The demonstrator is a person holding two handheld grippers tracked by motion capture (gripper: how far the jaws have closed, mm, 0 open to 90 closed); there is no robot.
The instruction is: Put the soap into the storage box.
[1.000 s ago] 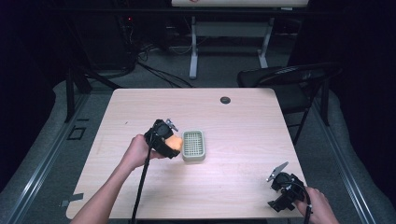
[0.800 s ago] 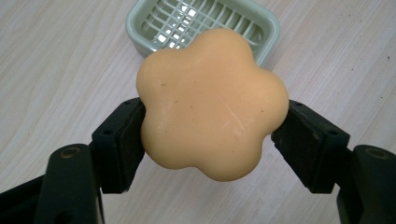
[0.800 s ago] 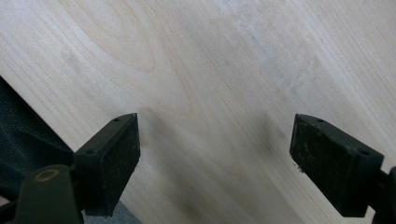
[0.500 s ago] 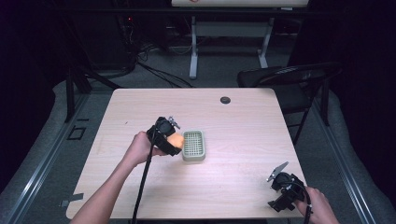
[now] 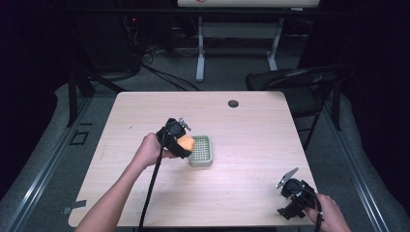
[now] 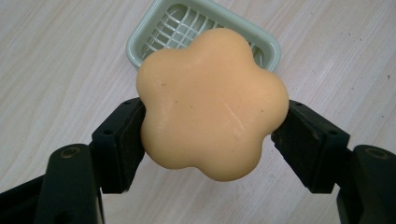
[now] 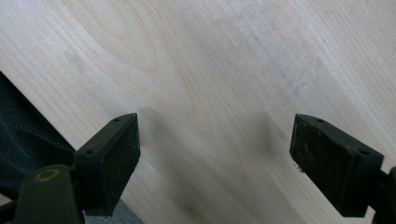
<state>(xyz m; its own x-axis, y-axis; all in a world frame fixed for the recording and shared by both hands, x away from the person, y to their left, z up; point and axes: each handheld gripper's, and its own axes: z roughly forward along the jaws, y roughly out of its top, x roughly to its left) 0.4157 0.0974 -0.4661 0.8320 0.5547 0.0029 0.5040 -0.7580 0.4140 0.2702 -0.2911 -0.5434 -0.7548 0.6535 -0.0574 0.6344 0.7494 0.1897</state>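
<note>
**Soap held just short of its dish**

A pale wooden table (image 5: 241, 193) stands in a dark room, a black chair (image 5: 300, 82) beyond its far right corner. Near the middle sits a pale green soap dish (image 5: 202, 151) with a slatted grid floor. The left gripper (image 6: 212, 128) pinches a peach, flower-shaped soap (image 6: 212, 102) by its sides, lifted off the table at the dish's near-left edge. It looks smooth and matte, with a few faint scuffs. My reading: the carry is nearly over; next comes a short move over the grid, a lowering, then a release. The right gripper (image 7: 215, 154) rests spread and empty at the table's near right corner
</note>
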